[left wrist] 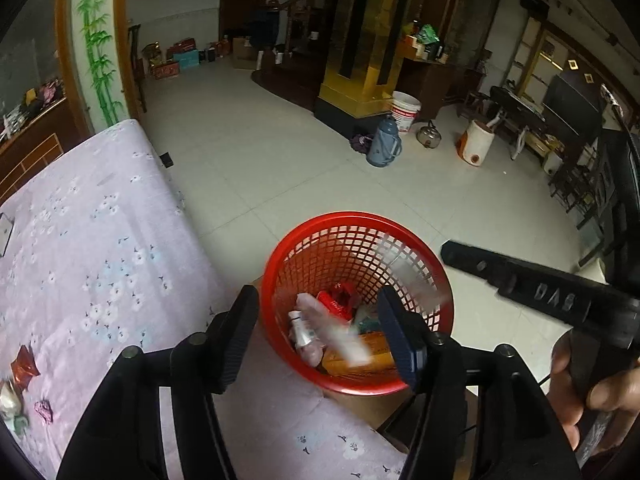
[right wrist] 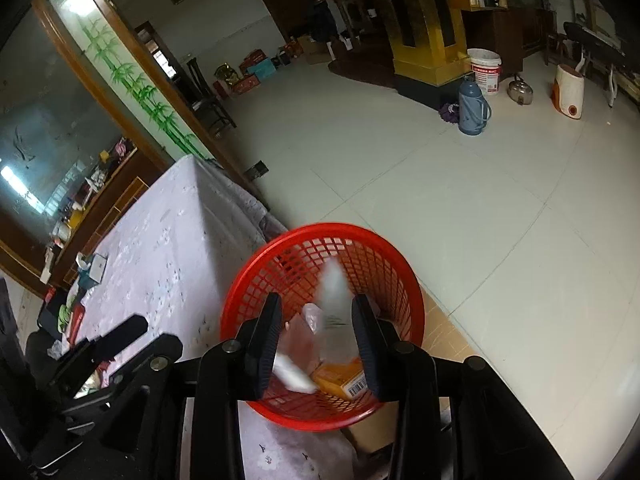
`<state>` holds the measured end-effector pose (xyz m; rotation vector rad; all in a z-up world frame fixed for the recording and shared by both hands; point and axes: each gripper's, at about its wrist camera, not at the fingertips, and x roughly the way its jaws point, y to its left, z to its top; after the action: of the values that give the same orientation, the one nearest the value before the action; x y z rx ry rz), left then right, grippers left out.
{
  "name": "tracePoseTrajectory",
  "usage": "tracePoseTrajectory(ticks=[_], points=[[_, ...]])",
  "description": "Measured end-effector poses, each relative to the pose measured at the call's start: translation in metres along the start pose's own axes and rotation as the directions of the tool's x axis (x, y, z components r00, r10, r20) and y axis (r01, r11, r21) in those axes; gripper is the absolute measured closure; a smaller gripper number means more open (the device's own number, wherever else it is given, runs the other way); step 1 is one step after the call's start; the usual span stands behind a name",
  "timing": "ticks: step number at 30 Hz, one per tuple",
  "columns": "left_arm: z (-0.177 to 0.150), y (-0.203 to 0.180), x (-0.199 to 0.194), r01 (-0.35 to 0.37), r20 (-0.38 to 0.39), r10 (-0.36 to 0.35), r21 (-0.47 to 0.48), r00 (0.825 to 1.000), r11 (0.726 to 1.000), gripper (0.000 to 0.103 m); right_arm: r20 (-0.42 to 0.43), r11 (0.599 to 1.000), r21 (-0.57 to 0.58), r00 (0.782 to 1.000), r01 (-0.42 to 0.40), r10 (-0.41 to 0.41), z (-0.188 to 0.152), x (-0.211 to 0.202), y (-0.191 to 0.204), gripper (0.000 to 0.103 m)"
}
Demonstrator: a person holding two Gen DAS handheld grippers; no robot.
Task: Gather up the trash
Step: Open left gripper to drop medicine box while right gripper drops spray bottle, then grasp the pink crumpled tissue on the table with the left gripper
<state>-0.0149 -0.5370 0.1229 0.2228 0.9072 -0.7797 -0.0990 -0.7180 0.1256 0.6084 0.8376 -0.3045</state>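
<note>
Blurring above the red basket [right wrist: 244, 312]; clear wrapper [right wrist: 334, 312].

dim indoor | fisheye warp, dark corners | motion blur ctr

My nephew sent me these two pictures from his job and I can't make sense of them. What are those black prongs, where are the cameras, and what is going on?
No robot here: a person holds a hand-held gripper in each hand, each carrying a wide-angle camera looking along its two black fingers. One picture is from the left hand-held gripper, the other from the right hand-held gripper. Both hang open over a red basket already containing wrappers and an orange box. A blurred clear plastic piece seems to be dropping in; neither gripper holds anything. Beside it is a table with a flowered cloth, where a few wrappers remain.
</note>
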Motion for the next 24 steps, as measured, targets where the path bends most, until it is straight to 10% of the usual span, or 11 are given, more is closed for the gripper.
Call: tracePoseTrajectory(ticks=[24], points=[[-0.118,0.144,-0.092,-0.218,-0.047,0.213,-0.257,0.976,0.941,0.043,-0.244,0.953,-0.204,0.954,-0.225,0.173,-0.099,0.039,0.152,0.064]])
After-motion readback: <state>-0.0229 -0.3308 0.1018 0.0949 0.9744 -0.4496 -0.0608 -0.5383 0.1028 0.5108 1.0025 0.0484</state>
